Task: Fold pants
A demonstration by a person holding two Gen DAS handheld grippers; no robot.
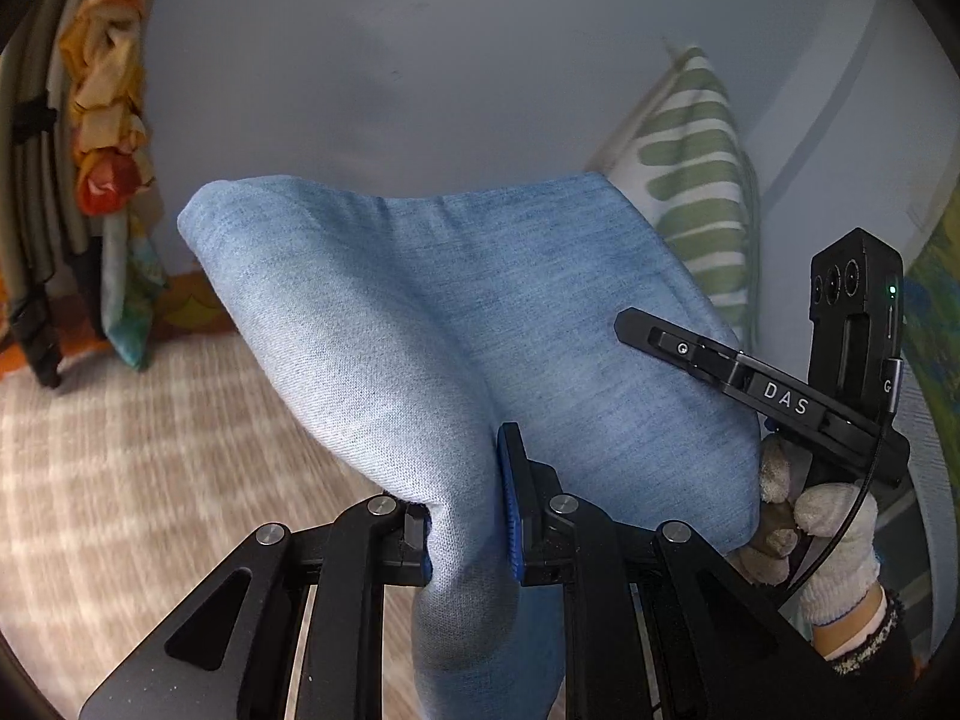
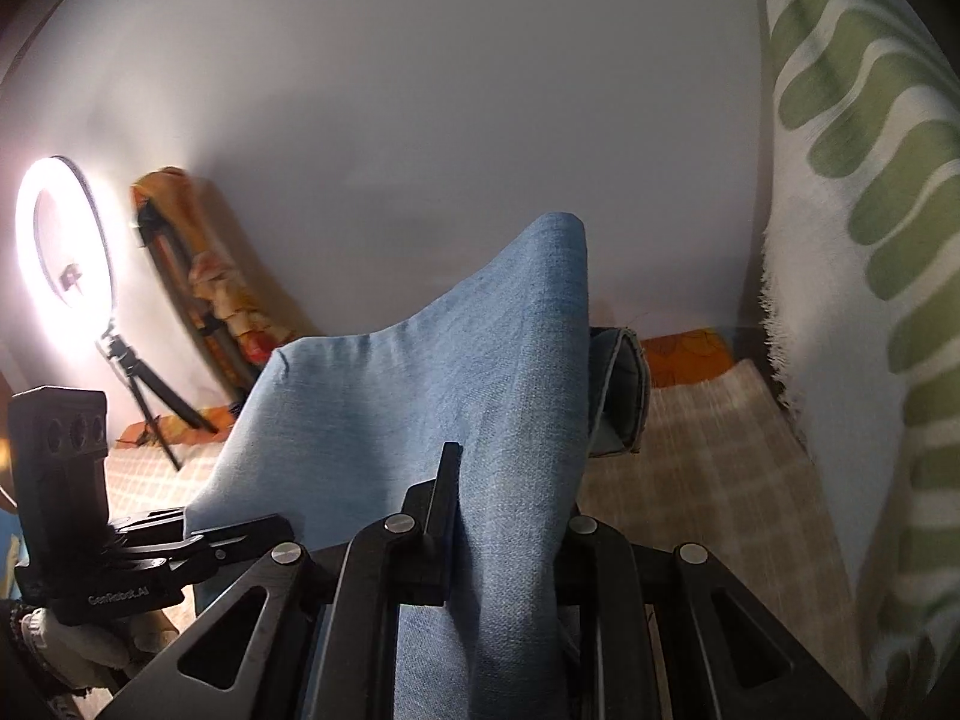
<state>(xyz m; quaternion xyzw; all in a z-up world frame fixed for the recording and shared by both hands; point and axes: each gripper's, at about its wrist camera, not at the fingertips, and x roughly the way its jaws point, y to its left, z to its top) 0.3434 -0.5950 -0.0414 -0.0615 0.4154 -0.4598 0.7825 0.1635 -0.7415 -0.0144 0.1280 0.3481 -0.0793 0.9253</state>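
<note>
Light blue denim pants (image 1: 420,324) hang lifted between both grippers, above a beige checked surface. My left gripper (image 1: 468,534) is shut on a bunch of the cloth between its blue pads. My right gripper (image 2: 510,516) is shut on another fold of the pants (image 2: 480,372); its right finger is hidden under the cloth. A hemmed leg end (image 2: 624,396) dangles behind to the right. The right gripper also shows in the left wrist view (image 1: 774,396), and the left gripper in the right wrist view (image 2: 138,564).
A beige checked bed cover (image 1: 150,468) lies below. A green-and-white patterned curtain (image 2: 870,240) hangs close on the right. A lit ring light on a tripod (image 2: 66,240) and hanging clothes (image 1: 108,138) stand at the left against a plain wall.
</note>
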